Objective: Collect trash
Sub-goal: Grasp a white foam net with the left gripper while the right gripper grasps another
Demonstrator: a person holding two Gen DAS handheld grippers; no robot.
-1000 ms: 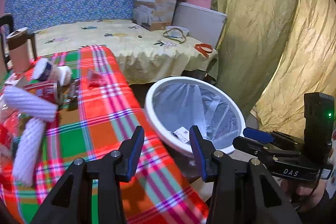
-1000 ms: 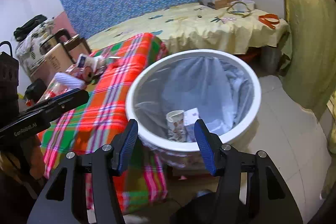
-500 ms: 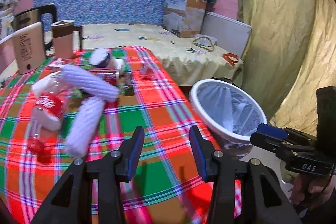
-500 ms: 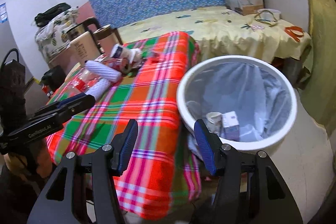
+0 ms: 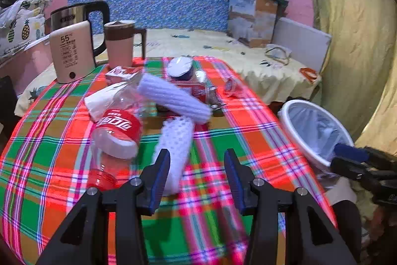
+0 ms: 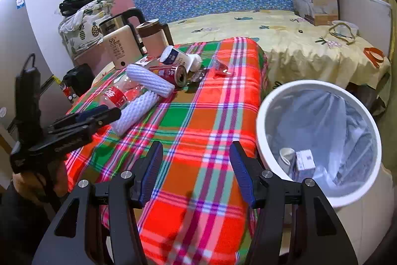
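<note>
Your left gripper (image 5: 197, 175) is released, with nothing between its blue pads; its jaws have just opened a little further. It hangs over the plaid tablecloth (image 5: 62, 131), and the near end of a white foam net sleeve (image 5: 175, 145) lies just in front of its left finger. A second white foam sleeve (image 5: 173, 97) lies across the far end of the first one. To the left of them you see a clear plastic cola bottle (image 5: 115, 131) with a red label lying on its side, and a white tissue (image 5: 101, 99) touches its far side. Behind the sleeves there is a red can (image 6: 177, 73) on its side and a white and blue container (image 5: 180, 67); a small crumpled wrapper (image 5: 229, 86) lies to the right of them. At the far left edge of the table stand a cream kettle (image 5: 72, 49) and a brown-lidded mug (image 5: 121, 42).

Your right gripper (image 6: 196, 170) is also released and holds nothing. It is above the near edge of the same cloth. Just to its right stands the white trash bin (image 6: 263, 121) with a plastic liner, beside the table. Inside the bin a paper cup (image 6: 287, 157) and a small carton (image 6: 306, 160) lie together at the bottom. Behind the table there is a bed with a yellow sheet (image 6: 285, 41).
</note>
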